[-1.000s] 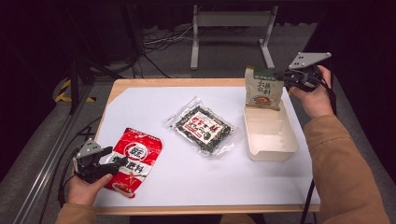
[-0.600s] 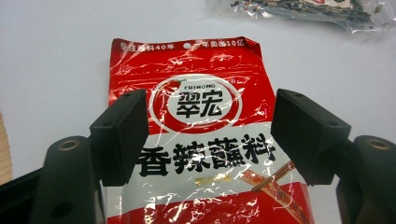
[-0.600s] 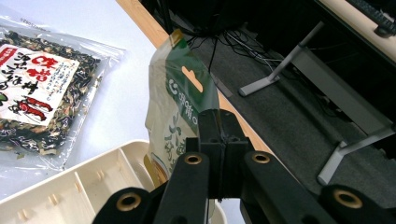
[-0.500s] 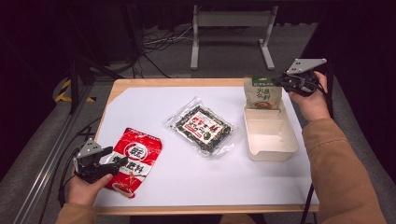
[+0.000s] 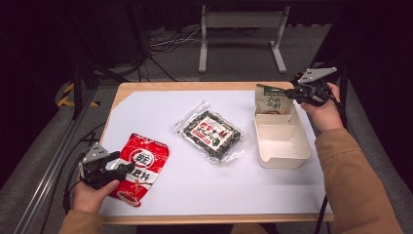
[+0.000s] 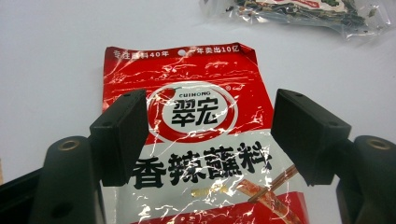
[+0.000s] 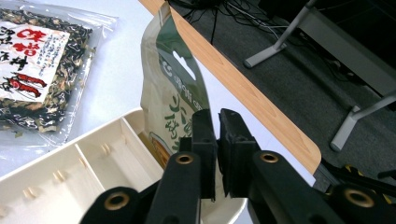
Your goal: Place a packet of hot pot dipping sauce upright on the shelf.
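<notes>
The right claw (image 7: 217, 154) pinches the green pouch's (image 5: 272, 100) edge, its jaws just starting to part, with the pouch upright in the cream tray (image 5: 282, 146). The left claw (image 6: 208, 135) stands released over the red packet (image 6: 196, 140) on the counter (image 5: 195, 190).

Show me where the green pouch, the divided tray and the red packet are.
green pouch (image 5: 273, 101), high view, on its printed front.
divided tray (image 5: 284, 157), high view, on its near rim.
red packet (image 6: 198, 108), left gripper view, on the round logo.
</notes>
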{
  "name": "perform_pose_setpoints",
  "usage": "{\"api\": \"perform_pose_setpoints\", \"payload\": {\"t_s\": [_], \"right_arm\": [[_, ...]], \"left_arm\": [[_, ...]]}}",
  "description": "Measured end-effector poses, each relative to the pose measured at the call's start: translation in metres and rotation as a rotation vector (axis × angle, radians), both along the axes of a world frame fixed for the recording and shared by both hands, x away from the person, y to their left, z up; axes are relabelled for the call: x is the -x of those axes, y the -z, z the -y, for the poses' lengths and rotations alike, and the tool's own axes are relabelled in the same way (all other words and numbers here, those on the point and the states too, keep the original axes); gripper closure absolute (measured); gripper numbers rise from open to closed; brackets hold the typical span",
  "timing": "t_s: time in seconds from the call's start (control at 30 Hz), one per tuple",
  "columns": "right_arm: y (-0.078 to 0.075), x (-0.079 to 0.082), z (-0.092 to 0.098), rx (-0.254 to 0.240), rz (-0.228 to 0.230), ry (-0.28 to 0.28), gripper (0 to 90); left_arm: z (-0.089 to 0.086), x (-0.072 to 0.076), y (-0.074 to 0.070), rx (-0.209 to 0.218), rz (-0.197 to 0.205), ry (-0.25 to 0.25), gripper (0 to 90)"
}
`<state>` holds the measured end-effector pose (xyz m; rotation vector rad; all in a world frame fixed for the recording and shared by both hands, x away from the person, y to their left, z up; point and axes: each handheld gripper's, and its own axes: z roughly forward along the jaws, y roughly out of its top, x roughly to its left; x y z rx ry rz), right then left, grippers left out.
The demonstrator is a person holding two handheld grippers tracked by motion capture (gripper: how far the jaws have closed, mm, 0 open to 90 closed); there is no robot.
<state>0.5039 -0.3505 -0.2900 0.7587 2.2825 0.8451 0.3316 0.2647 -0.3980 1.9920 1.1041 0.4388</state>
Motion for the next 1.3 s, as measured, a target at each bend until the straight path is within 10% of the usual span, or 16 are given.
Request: {"api": "perform_pose_setpoints", "payload": {"t_s": [0.43, 0.87, 1.3], "right_arm": [[-0.009, 0.013, 0.001, -0.093, 0.062, 0.075, 42.6], [-0.025, 0.049, -0.007, -0.171, 0.123, 0.046, 37.4], [-0.024, 0.094, -0.040, -0.267, 0.065, -0.036, 36.5]], "left_arm": [[0.006, -0.007, -0.001, 0.004, 0.000, 0.019, 28.1], [-0.001, -0.009, -0.021, 0.017, 0.029, 0.041, 25.2], [-0.004, -0.006, -0.037, -0.037, 0.027, 0.036, 22.1]]}}
